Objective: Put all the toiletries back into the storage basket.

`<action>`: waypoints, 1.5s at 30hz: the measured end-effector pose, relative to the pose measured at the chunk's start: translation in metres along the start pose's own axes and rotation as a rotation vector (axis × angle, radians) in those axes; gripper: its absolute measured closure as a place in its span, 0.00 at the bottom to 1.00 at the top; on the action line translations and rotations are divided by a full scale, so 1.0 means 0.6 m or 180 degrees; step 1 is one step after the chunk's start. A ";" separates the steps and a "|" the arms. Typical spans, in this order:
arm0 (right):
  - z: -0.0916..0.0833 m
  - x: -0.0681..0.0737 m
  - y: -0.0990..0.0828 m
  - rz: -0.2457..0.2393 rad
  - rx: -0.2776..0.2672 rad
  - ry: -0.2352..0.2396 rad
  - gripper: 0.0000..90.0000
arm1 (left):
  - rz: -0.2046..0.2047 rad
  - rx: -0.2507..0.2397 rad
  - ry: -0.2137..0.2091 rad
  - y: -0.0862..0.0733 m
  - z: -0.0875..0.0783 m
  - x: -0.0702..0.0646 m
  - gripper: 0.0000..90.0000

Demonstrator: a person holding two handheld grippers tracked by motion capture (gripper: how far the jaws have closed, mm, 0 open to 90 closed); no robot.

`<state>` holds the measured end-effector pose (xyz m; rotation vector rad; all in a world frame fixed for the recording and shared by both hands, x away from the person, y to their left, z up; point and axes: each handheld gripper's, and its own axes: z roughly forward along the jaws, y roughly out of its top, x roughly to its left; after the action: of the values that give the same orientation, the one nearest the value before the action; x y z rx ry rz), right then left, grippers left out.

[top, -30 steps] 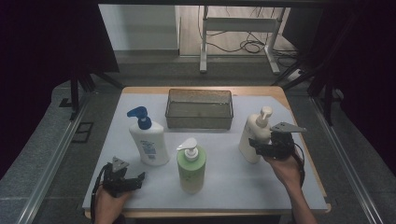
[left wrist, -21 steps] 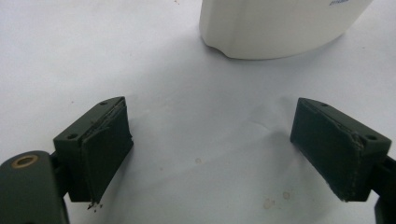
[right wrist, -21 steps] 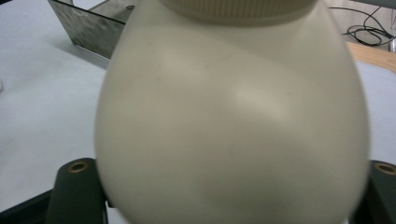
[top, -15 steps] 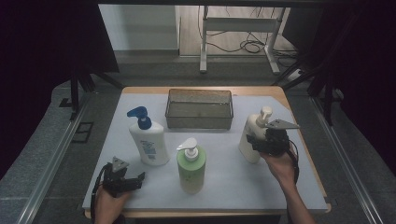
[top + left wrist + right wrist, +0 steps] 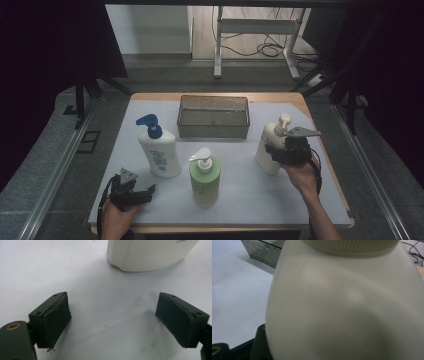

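- Right gripper (image 5: 274, 150), jaws just closing around the cream pump bottle (image 5: 269, 150) standing near the table's (image 5: 250, 200) right edge; firm grip cannot be told.
- Left gripper (image 5: 145, 192) rests wide open, empty, at the front-left corner.

A wooden table (image 5: 320, 125) under a white sheet (image 5: 250, 190) carries the work. Beyond the tongs, past its far edge, lie a grey floor (image 5: 165, 82) and a pale wooden one, where a white metal stand (image 5: 255, 30) rises over loose cables (image 5: 265, 47). Dark curtains (image 5: 45, 60), or perhaps dark panels, close both flanks. Grey carpet (image 5: 45, 170) and metal rails (image 5: 60, 165) run alongside.
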<state>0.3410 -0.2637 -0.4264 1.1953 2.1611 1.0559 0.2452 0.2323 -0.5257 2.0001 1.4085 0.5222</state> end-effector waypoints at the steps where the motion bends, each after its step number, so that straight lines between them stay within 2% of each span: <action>1: -0.001 -0.001 0.001 0.0000 -0.0001 0.0013 0.43 | 0.0000 0.0000 0.0000 0.000 0.000 0.000 0.13; 14: -0.024 -0.004 0.017 -0.0010 -0.0040 0.0131 0.43 | 0.0001 0.0001 0.0001 0.000 0.000 0.000 0.13; 19: -0.030 0.001 0.029 -0.0064 -0.0054 0.0213 0.43 | 0.0001 0.0001 0.0000 0.000 0.000 0.000 0.13; 35: -0.027 0.027 0.074 -0.0179 -0.0139 0.0451 0.43 | 0.0001 0.0000 0.0001 0.000 0.000 0.000 0.13; 45: -0.018 0.044 0.111 -0.0253 -0.0164 0.0527 0.44 | 0.0013 -0.0001 0.0000 0.000 0.000 0.001 0.13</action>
<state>0.3534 -0.2235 -0.3670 1.0221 2.2704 1.2061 0.2453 0.2326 -0.5258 2.0030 1.4045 0.5241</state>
